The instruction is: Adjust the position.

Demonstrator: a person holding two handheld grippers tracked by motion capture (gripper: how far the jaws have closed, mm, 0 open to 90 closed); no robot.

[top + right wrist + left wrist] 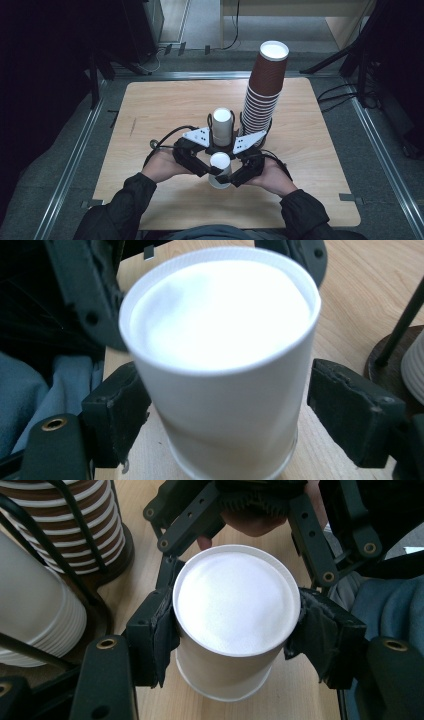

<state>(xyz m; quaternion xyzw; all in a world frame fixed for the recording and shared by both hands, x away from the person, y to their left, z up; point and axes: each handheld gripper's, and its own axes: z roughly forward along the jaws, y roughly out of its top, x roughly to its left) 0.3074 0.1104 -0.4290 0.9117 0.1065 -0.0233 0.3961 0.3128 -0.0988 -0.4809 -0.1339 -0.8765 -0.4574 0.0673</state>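
Left tool: closed on the white cup, pads pressing both its sides.
Right tool: jaws wide, pads just clear of the cup's wall.
White cup: upside down, low over the table, near the person's edge.
Behind it: white stack, brown stack.

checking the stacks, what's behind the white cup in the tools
Behind the white cup stand a white stack and a taller brown stack, each in a wire holder. The tools hide the holders' bases in the high view.
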